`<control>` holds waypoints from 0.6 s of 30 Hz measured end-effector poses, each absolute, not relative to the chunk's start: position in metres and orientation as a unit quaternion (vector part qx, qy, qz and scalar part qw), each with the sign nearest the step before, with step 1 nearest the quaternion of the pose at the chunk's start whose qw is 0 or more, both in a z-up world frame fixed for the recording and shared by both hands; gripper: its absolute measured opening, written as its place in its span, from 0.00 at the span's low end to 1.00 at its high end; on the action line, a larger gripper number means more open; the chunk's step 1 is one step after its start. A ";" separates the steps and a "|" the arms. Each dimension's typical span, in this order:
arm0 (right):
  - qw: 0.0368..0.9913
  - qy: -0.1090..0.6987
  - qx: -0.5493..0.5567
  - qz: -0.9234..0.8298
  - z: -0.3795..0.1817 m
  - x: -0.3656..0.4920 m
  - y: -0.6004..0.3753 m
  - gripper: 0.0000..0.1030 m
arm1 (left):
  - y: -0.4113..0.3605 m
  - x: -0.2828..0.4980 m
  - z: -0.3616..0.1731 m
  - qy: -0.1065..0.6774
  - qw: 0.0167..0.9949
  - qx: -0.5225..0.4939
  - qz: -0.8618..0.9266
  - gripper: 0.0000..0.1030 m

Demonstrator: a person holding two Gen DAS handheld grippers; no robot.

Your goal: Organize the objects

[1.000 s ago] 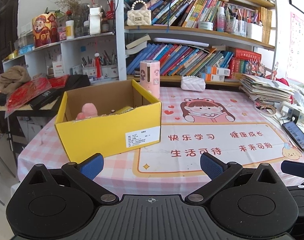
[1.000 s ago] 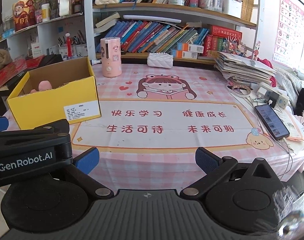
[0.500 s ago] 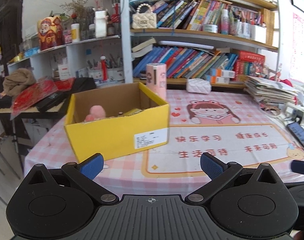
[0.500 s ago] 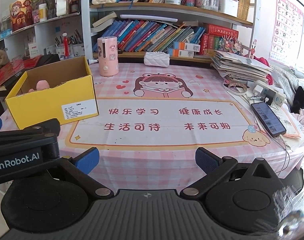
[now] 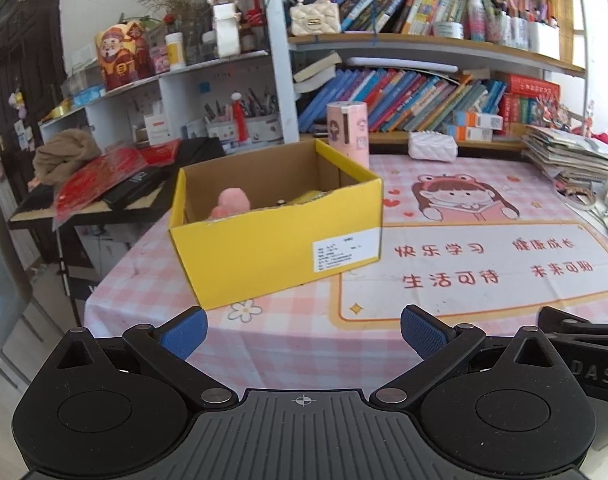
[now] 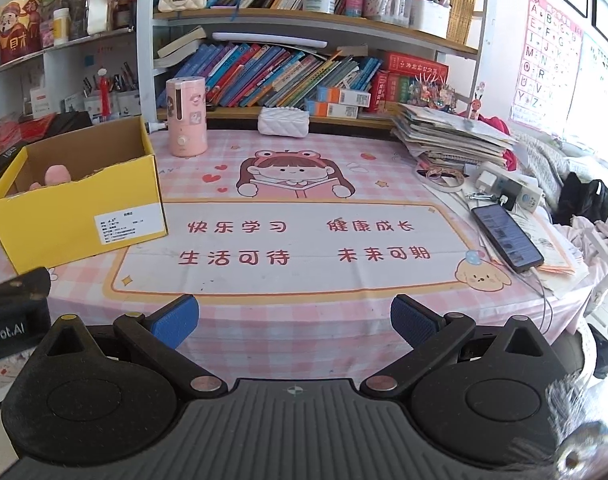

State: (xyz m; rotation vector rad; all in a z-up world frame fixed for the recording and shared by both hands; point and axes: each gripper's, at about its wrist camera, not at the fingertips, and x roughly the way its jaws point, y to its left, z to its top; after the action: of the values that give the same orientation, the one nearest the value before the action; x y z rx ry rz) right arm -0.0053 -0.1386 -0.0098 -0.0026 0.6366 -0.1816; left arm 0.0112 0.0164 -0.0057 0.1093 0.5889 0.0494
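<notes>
You have pulled both grippers back from the table; the yellow box now looks smaller, mid-left of the frame, with a pink toy inside; left gripper and right gripper both have jaws wide apart, holding nothing; the tidying looks about done.

The left handheld black plastic gripper has two angled black arms ending in blue ribbed fingertip pads. Round silver pivot screws sit at the base of each arm, beside two large smooth discs and a grey ribbed centre plate bearing a small white crosshair mark. The right handheld black plastic gripper has the same build. White lettering ending "Robot.AI" marks a black housing at the right view's left edge.
</notes>
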 end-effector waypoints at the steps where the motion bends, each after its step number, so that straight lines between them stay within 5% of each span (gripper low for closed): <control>1: 0.946 0.312 -0.004 -0.088 -0.010 -0.006 -0.137 1.00 | 0.016 0.010 -0.006 0.288 0.955 0.057 0.026 1.00; 18: 0.941 0.322 -0.013 -0.099 -0.013 -0.005 -0.135 1.00 | 0.016 0.015 -0.013 0.319 0.946 0.055 0.032 1.00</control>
State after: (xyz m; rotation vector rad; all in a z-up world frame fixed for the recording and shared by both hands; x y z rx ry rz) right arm -0.0054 -0.1346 -0.0132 -0.0273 0.6577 -0.2020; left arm 0.0146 0.0160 -0.0134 0.1130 0.6499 0.0659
